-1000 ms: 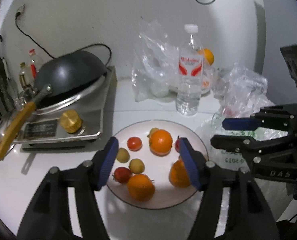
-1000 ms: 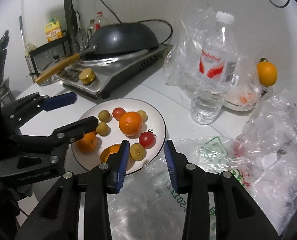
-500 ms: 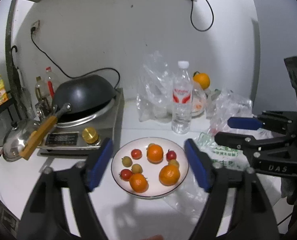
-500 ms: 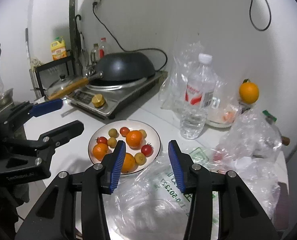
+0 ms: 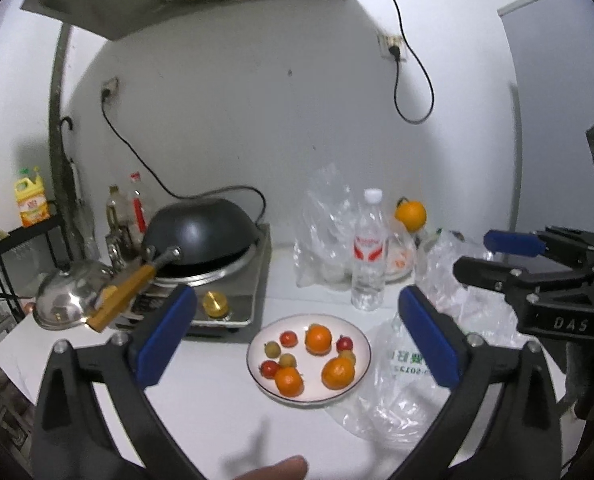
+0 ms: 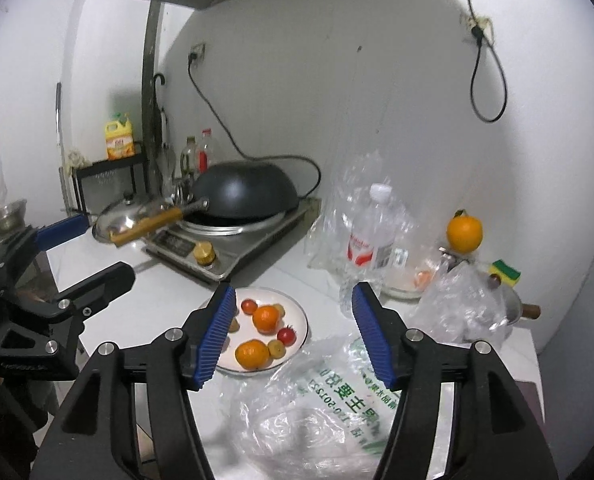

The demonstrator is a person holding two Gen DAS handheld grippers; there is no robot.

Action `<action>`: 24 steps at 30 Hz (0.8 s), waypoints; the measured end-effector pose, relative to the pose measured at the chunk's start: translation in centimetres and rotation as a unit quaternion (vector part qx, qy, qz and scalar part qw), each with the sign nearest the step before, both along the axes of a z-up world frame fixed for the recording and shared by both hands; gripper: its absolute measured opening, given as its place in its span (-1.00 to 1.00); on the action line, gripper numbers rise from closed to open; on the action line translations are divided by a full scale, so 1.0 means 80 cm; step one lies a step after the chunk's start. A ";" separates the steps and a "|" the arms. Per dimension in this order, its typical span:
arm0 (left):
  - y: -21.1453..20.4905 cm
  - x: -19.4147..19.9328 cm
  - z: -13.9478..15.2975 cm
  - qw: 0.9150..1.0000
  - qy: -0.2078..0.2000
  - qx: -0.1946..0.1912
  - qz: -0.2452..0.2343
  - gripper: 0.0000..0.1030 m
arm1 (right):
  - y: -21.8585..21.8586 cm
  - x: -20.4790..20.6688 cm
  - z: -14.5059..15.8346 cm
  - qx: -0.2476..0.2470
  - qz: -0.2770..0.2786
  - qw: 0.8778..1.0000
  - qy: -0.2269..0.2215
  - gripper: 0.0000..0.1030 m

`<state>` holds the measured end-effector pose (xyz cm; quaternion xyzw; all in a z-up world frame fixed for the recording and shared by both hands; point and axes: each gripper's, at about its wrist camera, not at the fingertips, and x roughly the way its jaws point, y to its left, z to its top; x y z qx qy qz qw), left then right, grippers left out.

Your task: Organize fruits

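Note:
A white plate (image 5: 361, 344) (image 6: 302, 322) on the white counter holds three oranges, several small red tomatoes and small yellow-green fruits. One orange (image 5: 318, 338) (image 6: 265, 317) lies near the plate's middle. Another orange (image 5: 410, 215) (image 6: 464, 233) sits apart at the back right, above a bowl. My left gripper (image 5: 297, 336) is open and empty, held well back and above the plate. My right gripper (image 6: 293, 332) is open and empty, above the plate's right side and a plastic bag (image 6: 317, 408).
An induction cooker with a black wok (image 5: 201, 232) (image 6: 245, 192) stands left of the plate. A water bottle (image 5: 369, 252) (image 6: 367, 240) and crumpled clear bags (image 5: 453, 280) stand behind and right. A steel lid (image 5: 67, 300) and bottles sit far left.
Both grippers have pulled back and up from the plate, so it looks much smaller. Both have opened wider. The fruits have not moved.

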<state>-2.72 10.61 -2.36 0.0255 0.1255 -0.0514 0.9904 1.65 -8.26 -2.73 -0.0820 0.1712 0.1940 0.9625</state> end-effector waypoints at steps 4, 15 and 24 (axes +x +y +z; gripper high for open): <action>-0.004 -0.020 0.014 1.000 -0.018 0.006 0.012 0.98 | -0.006 -0.016 0.014 0.008 -0.008 1.000 -0.019 0.30; -0.006 -0.065 0.047 0.998 -0.061 -0.001 0.034 0.98 | -0.012 -0.062 0.045 0.009 -0.019 0.997 -0.068 0.36; -0.013 -0.097 0.059 0.996 -0.084 0.002 0.043 0.98 | -0.021 -0.094 0.055 0.013 -0.025 0.995 -0.091 0.37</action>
